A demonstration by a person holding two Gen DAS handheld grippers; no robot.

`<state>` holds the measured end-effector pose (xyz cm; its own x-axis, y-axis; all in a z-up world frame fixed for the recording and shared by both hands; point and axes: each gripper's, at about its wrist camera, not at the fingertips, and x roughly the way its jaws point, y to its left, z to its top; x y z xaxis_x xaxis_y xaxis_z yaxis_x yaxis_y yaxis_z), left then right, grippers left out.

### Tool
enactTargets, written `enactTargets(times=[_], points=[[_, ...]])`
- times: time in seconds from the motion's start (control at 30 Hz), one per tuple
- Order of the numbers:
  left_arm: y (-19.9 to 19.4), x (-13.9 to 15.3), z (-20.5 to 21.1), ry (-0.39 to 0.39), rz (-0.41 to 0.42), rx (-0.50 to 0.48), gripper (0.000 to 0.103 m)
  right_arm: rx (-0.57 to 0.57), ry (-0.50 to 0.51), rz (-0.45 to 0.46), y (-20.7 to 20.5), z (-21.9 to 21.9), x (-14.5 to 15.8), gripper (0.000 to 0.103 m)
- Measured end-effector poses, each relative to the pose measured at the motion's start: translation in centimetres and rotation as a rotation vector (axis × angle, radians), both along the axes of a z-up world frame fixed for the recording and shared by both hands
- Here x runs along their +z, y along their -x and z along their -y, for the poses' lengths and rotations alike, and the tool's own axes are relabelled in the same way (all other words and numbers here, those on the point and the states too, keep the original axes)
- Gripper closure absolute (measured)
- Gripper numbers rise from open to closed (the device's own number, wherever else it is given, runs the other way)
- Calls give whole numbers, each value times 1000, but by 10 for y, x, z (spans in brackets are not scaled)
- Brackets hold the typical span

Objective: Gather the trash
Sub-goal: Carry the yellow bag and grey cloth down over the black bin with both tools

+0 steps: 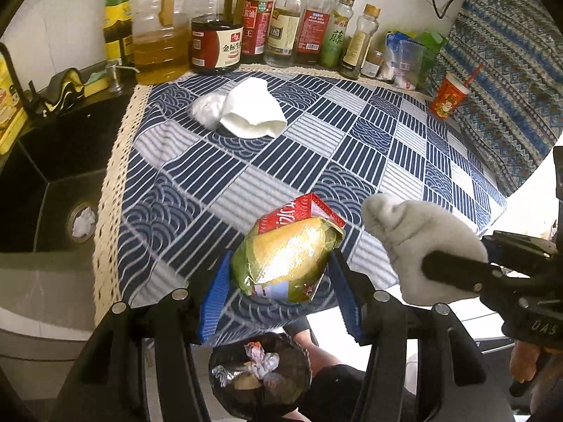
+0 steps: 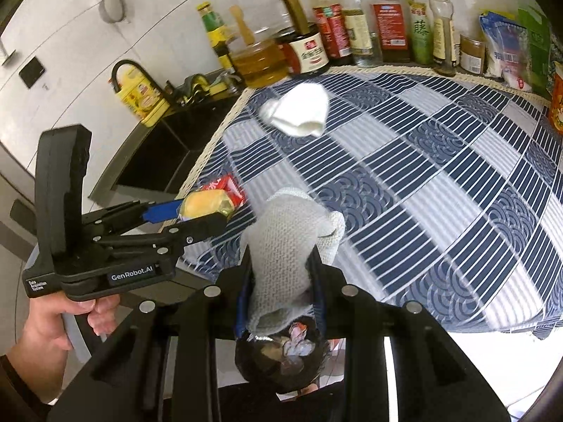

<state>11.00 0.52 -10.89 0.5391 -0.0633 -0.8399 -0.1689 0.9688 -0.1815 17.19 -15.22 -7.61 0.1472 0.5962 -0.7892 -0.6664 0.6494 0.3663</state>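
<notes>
My left gripper [image 1: 281,274] is clamped on a crumpled yellow-green snack wrapper [image 1: 286,263], a red wrapper [image 1: 302,211] bunched behind it. My right gripper [image 2: 281,281] is pinched tight on a grey knitted cloth [image 2: 288,246]. Both loads hang over the table edge, with the black-lined trash bin [image 1: 260,376] on the floor below.

Risks: the red wrapper seems only wedged behind the other, so it may slip free and land on the tablecloth [image 1: 352,133]. The cloth is floppy; it could drape over the bin's rim if I release off-centre.

Count: two grippers, two wrappers, one cloth, one bin. On the table I see one white paper napkin [image 1: 253,112], one clear plastic wad [image 1: 207,107] touching it, and one red paper cup [image 1: 448,96].
</notes>
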Motion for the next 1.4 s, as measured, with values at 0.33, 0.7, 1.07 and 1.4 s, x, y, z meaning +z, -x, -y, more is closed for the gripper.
enactTargets(times=[0.33, 0.7, 1.07, 1.4], points=[[53, -5, -4, 22, 3, 19, 50, 36, 6, -14, 52, -11, -6, 73], [84, -27, -8, 67, -25, 49, 49, 55, 25, -49, 80, -19, -24, 72], [104, -75, -10, 129, -122, 67, 49, 58, 93, -149, 96, -25, -75, 72], [123, -130, -17, 177, -245, 83, 49, 66, 155, -248, 108, -28, -131, 71]])
